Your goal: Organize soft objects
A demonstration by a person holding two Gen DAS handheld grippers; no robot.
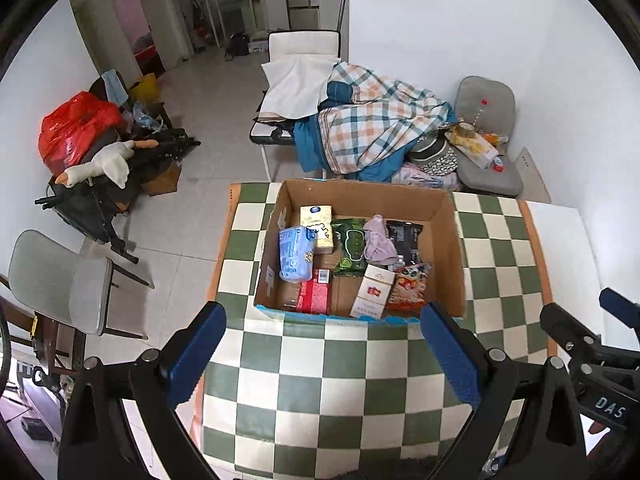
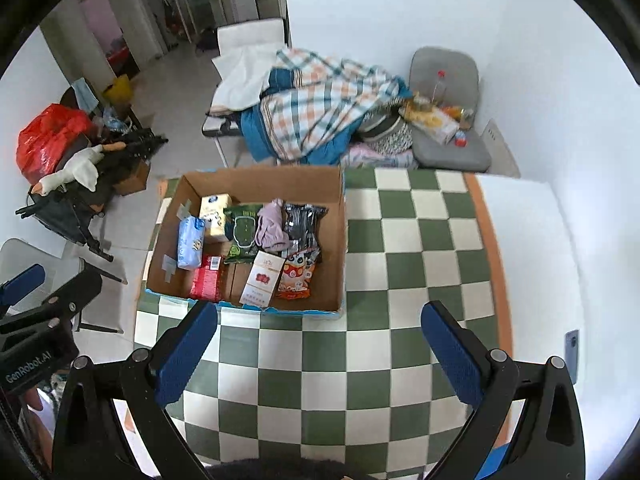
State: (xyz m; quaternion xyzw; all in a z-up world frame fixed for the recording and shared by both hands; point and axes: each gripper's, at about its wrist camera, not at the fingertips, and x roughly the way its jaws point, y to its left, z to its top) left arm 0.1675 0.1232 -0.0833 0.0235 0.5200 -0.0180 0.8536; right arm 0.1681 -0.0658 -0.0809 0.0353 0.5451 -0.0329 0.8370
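On the checkered table a cardboard box holds crowded soft packets; both the left gripper and right gripper hover spread wide and empty, and reaching in risks snagging neighbouring packs.

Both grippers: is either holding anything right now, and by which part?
Nothing is held. The left gripper and right gripper are both open over the green-and-white checkered tablecloth.
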